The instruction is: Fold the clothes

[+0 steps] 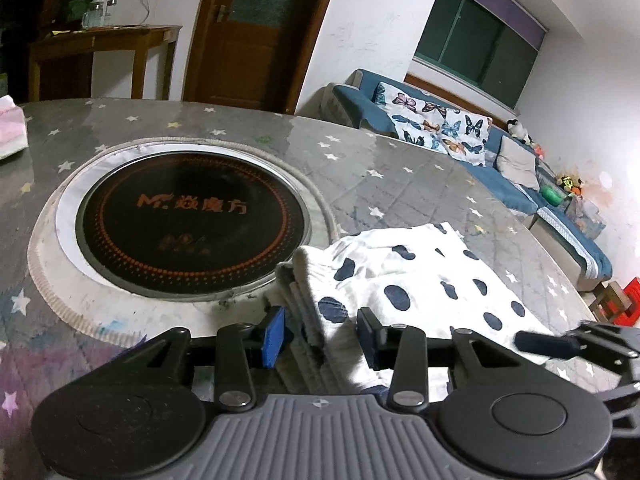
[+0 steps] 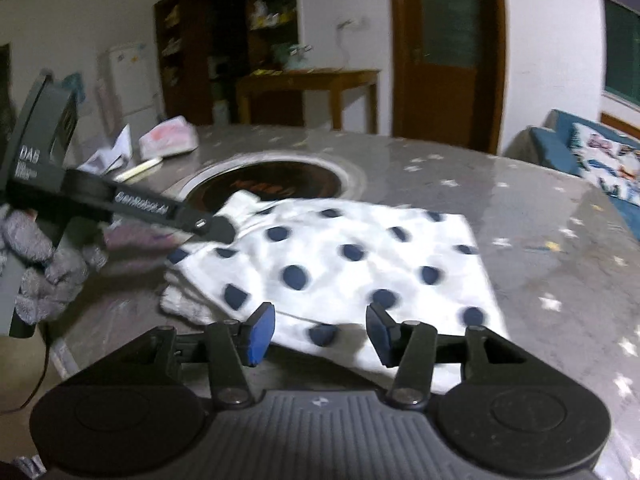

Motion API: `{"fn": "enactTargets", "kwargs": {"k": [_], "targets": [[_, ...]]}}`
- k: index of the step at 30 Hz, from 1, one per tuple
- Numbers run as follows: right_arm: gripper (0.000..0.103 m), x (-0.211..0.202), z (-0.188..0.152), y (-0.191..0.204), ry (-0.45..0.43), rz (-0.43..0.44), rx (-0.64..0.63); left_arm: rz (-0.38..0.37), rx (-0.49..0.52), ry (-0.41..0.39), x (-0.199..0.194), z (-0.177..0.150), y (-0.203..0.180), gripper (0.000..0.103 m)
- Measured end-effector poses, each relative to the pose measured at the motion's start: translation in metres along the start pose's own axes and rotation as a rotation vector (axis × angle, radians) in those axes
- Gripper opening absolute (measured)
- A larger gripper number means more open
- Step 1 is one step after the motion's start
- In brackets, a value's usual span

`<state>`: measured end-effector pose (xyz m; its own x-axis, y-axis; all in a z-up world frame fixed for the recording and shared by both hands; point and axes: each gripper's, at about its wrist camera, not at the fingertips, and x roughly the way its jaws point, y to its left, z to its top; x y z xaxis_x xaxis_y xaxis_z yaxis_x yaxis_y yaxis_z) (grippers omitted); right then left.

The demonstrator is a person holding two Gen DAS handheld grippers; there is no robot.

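A folded white cloth with navy spots (image 1: pixel 404 280) lies on the table to the right of the round hob. Its stacked folded edge (image 1: pixel 308 312) runs between the blue pads of my left gripper (image 1: pixel 320 334). A dark gap shows beside the left pad, so the jaws stand open around that edge. In the right wrist view the same cloth (image 2: pixel 340 256) spreads ahead, and my right gripper (image 2: pixel 320 336) hovers open over its near edge, pads clear of the fabric. One finger of the left gripper (image 2: pixel 212 228) reaches the cloth's far left corner.
A black round hob (image 1: pixel 192 216) is sunk in the star-patterned table cover (image 1: pixel 400 184). A pink tissue pack (image 2: pixel 170 138) and papers (image 2: pixel 112 152) lie at the far left. A hand in grey fuzzy fabric (image 2: pixel 44 272) holds the left gripper. A blue sofa (image 1: pixel 520 188) stands beyond the table.
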<state>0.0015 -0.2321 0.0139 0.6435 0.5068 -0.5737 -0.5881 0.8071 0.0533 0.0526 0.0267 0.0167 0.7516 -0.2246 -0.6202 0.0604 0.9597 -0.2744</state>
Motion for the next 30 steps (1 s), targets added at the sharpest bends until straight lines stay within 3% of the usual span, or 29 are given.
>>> {"fn": "enactTargets", "kwargs": {"k": [7,11,16,19,21,30], "targets": [[0.052,-0.013,-0.025,-0.034,0.015,-0.12,0.123,0.008,-0.007,0.001,0.001,-0.004,0.002,0.044],[0.052,-0.016,-0.039,-0.038,0.04,-0.123,0.13,0.013,-0.015,0.006,0.002,-0.007,0.003,0.045],[0.053,-0.027,-0.028,-0.037,-0.017,-0.109,0.108,0.015,-0.011,-0.005,-0.005,-0.007,0.0,0.044],[0.065,-0.025,-0.016,-0.038,-0.049,-0.109,0.096,0.016,-0.014,-0.01,-0.008,-0.006,-0.002,0.044],[0.067,-0.018,-0.01,-0.04,-0.059,-0.114,0.092,0.022,-0.015,-0.01,-0.008,-0.004,-0.003,0.046],[0.071,0.014,-0.021,-0.049,0.012,-0.098,0.136,0.042,-0.024,-0.004,-0.002,0.0,0.002,0.05]]}}
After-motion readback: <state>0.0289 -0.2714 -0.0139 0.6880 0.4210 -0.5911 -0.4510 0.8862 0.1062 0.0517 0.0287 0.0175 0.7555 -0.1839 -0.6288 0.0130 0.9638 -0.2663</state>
